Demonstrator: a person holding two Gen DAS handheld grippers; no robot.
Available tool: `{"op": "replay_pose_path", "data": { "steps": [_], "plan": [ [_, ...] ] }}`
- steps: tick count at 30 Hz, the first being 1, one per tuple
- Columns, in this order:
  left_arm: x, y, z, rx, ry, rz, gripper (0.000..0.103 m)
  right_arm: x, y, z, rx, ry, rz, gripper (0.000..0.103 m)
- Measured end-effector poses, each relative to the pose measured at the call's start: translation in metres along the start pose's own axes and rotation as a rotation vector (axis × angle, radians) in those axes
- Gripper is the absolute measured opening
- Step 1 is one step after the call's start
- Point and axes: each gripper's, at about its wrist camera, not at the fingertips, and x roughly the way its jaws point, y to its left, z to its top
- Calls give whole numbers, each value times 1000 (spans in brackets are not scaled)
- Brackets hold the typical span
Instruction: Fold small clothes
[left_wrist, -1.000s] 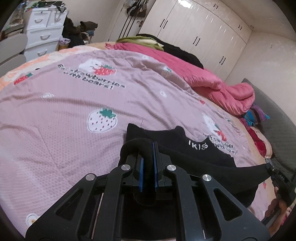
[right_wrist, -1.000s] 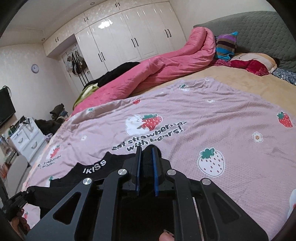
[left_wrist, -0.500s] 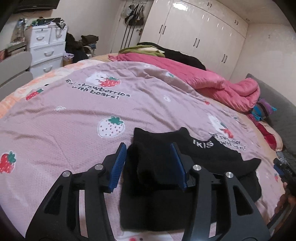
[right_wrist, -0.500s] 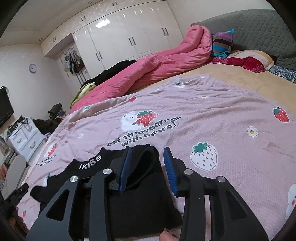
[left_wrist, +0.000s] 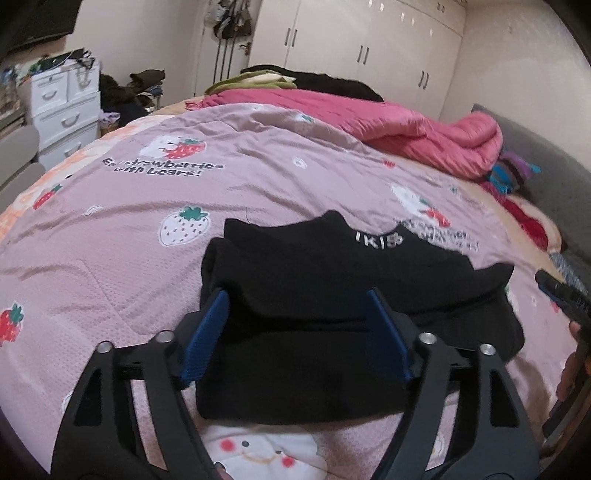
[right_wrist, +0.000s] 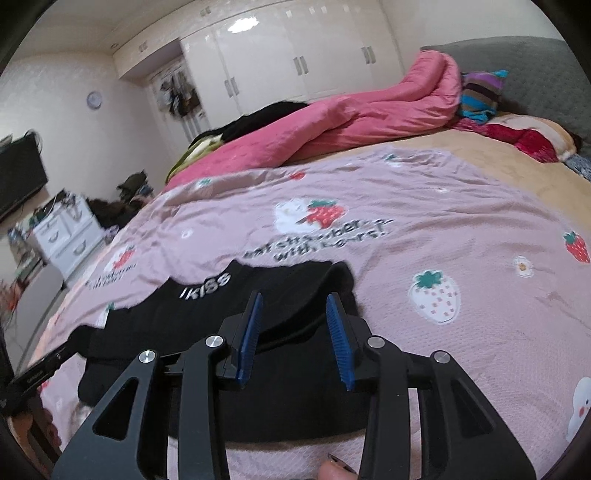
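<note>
here, the strawberry-print bedspread (left_wrist: 110, 229) is being occupied by the black garment (left_wrist: 332, 295), whose long axis is lying crosswise to both tools. its opposite ends are being straddled by the released, just-widened left gripper (left_wrist: 297, 332) and the likewise released right gripper (right_wrist: 293, 338).

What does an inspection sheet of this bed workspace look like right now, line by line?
Surface: pink strawberry-print blanket, wrinkled, spread over the bed.
Job's things: black knit garment with white lettering, lying folded over itself on the blanket.
Clutter: rumpled pink quilt, striped cushion.
Grippers: left gripper wide open, jaws just opened, astride the garment; right gripper partly open, pads off the cloth.
Cables: nothing seen.
Surroundings: white wardrobe, white drawer unit, round wall clock.
</note>
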Motion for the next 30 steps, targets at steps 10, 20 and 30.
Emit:
{"op": "replay_pose_path", "data": {
  "steps": [10, 20, 30],
  "plan": [
    [6, -9, -12, 64, 57, 8, 74, 18, 28, -16, -153, 109, 26, 36],
    [30, -12, -26, 156, 136, 66, 36, 65, 27, -43, -245, 280, -104, 24],
    [63, -8, -11, 160, 134, 109, 41, 106, 32, -30, -274, 265, -106, 26]
  ]
}}
